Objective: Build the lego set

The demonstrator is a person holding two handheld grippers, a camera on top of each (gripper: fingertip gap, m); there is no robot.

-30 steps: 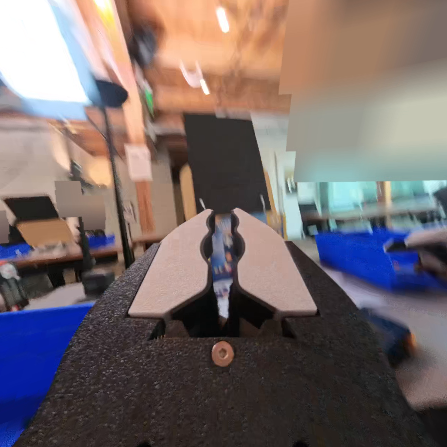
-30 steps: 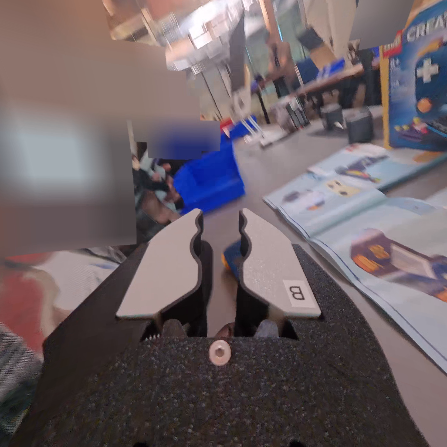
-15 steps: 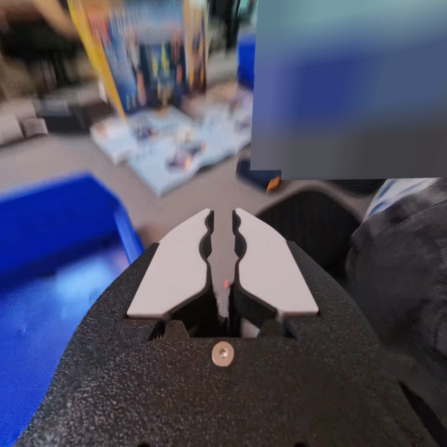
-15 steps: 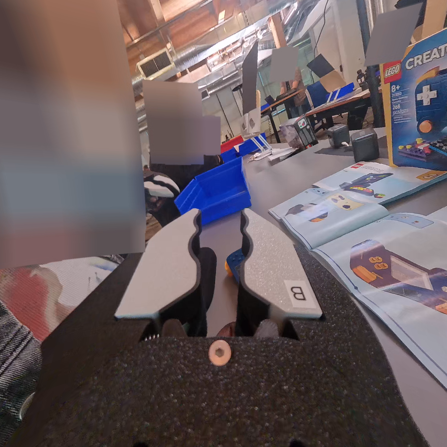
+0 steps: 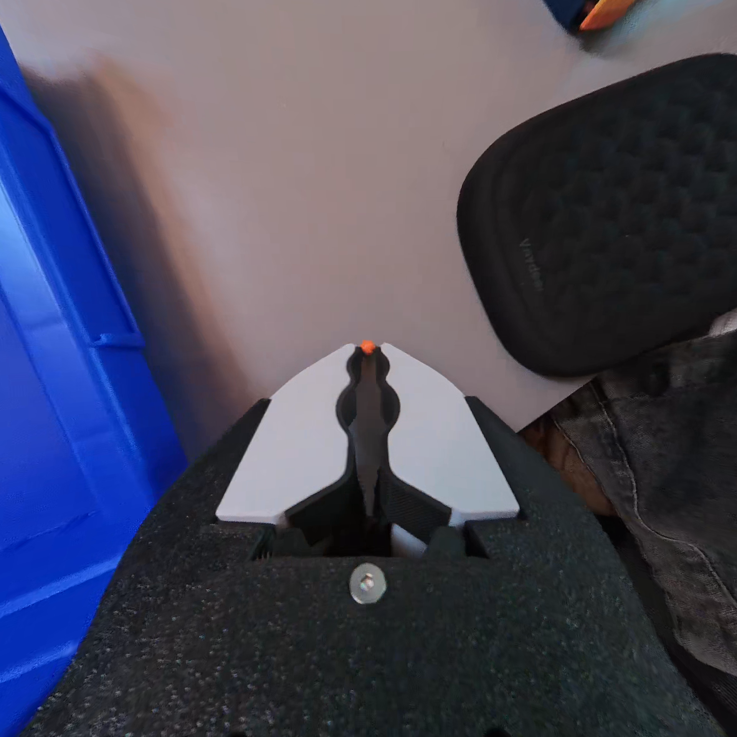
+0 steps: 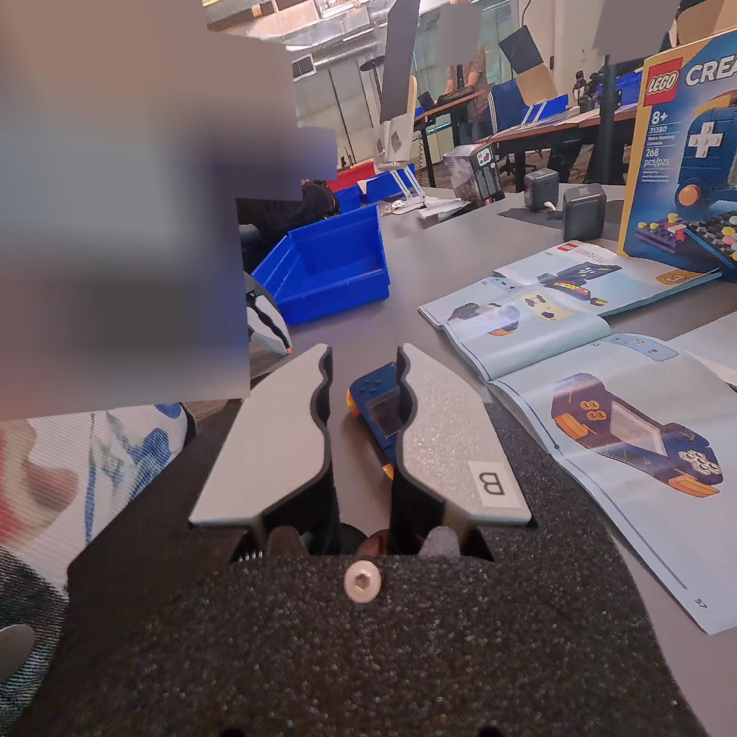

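Left wrist view shows a tiny orange lego piece (image 5: 367,347) pinched at the very tips of the left claw (image 5: 367,351), whose grey fingers (image 5: 303,438) are closed on it above the grey table (image 5: 299,159). A blue plastic bin (image 5: 60,359) stands just to its left, and a black textured pad (image 5: 606,219) lies to the right, beside a dark denim leg (image 5: 658,478).

From the right wrist view, the right claw (image 6: 363,359) has its fingers apart and holds nothing. Between and just beyond them, on the table, lies the dark blue and orange lego console model (image 6: 377,406). To its right are the open light-blue instruction booklets (image 6: 578,359), and behind those stands the blue lego box (image 6: 686,159). The left claw's tips show farther off on the left, near the bin.
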